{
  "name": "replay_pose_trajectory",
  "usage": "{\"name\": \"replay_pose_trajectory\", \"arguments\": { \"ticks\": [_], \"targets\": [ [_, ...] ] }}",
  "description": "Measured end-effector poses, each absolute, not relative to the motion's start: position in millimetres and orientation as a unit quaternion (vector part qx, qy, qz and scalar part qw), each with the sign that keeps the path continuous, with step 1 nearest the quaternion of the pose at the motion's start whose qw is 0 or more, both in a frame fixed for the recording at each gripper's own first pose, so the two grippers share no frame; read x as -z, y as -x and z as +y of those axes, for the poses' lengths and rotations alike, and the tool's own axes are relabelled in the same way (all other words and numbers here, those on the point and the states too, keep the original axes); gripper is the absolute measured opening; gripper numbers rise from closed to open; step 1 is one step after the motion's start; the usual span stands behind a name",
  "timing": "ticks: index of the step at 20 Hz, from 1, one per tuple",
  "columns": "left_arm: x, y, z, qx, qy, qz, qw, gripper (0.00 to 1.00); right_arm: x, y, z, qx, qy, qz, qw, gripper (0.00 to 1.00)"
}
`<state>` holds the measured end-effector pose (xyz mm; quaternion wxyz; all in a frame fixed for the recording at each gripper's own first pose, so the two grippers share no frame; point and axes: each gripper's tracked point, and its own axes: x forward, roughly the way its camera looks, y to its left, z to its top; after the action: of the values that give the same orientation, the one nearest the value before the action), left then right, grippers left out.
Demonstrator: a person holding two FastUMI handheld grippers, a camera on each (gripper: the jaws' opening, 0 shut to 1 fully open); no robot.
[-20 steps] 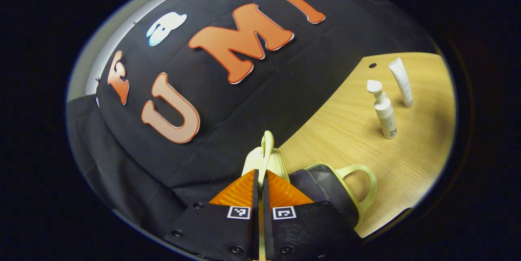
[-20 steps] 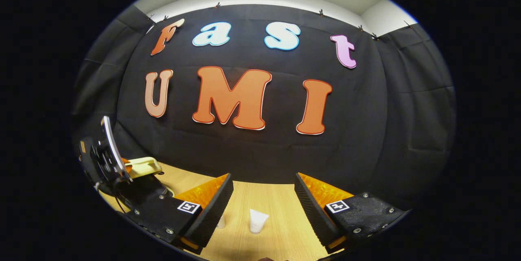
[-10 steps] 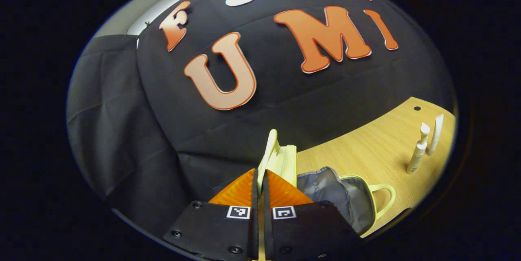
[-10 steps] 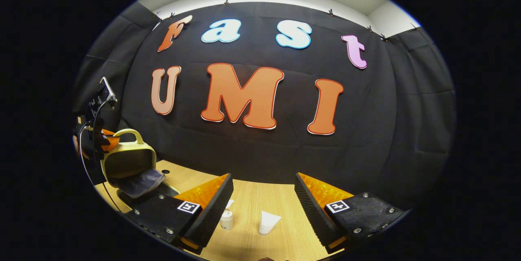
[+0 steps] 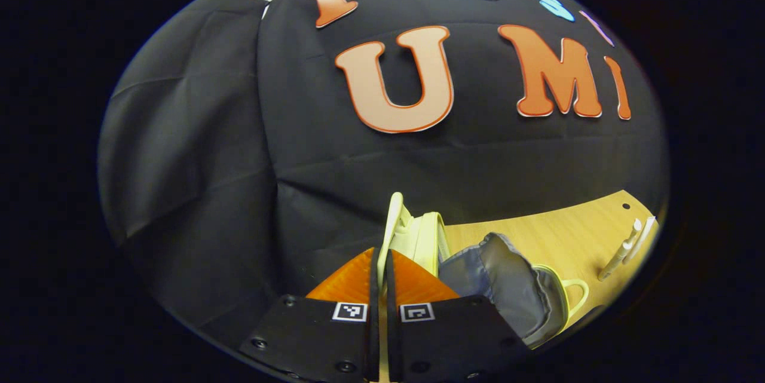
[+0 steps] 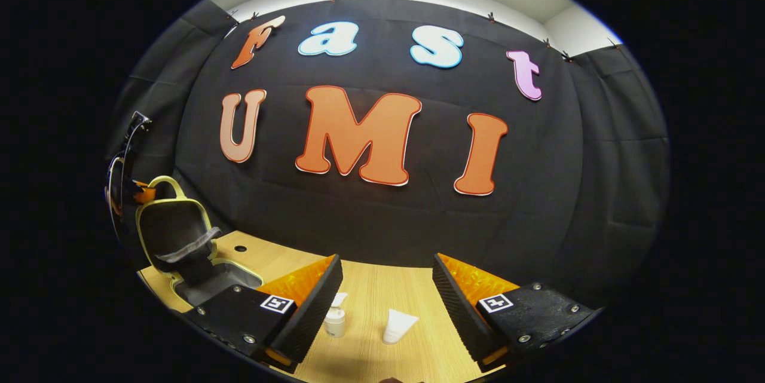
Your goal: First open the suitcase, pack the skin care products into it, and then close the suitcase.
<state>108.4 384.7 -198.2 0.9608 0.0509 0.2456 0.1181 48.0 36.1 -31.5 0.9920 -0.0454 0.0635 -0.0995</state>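
Note:
My left gripper [image 5: 382,254] is shut on the pale yellow handle [image 5: 391,221] of the suitcase lid [image 5: 425,235], which it holds raised. Grey lining [image 5: 502,284] hangs from the lid to the base. In the right gripper view the suitcase lid [image 6: 170,227] stands upright at the far left over its open base [image 6: 215,278], with the left gripper [image 6: 122,189] at its top handle. My right gripper [image 6: 385,296] hangs open above the table. Below it stand a white pump bottle [image 6: 336,318] and a white tube [image 6: 398,327]. The pump bottle [image 5: 620,247] and the tube [image 5: 643,232] also stand far right.
The light wooden table [image 6: 370,287] runs back to the black cloth wall. A small round hole [image 6: 240,248] sits in the tabletop just behind the suitcase. The suitcase base's own handle [image 5: 575,292] points toward the bottles.
My left gripper has swung the lid up and back, from nearly flat to upright, exposing the grey lining and the base. The right gripper has hardly moved.

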Motion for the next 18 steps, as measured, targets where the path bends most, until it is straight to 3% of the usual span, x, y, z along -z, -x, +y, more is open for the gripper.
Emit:
{"name": "replay_pose_trajectory", "arguments": {
  "ticks": [5,6,7,9,10,18],
  "targets": [
    [237.0,-98.4,437.5,-0.146,-0.01,0.27,0.952,0.06,34.9,-53.7,46.7,0.101,0.048,0.07,0.991,0.97],
    [247.5,-97.9,447.9,-0.151,-0.001,0.278,0.949,0.06,34.8,-55.5,50.0,0.1,0.05,0.07,0.991,0.92],
    [259.9,-93.4,457.8,-0.156,0.005,0.285,0.946,0.06,34.4,-55.7,52.9,0.099,0.052,0.071,0.991,0.96],
    [283.4,-80.6,477.3,-0.164,0.015,0.305,0.938,0.06,33.7,-57.0,57.6,0.099,0.054,0.072,0.991,0.92],
    [295.3,-72.6,486.4,-0.165,0.021,0.32,0.933,0.06,34.0,-57.5,59.8,0.099,0.054,0.074,0.991,0.97],
    [406.5,-40.6,515.9,-0.166,0.089,0.419,0.888,0.06,36.4,-63.3,75.6,0.117,0.039,0.09,0.988,0.96]
  ]
}}
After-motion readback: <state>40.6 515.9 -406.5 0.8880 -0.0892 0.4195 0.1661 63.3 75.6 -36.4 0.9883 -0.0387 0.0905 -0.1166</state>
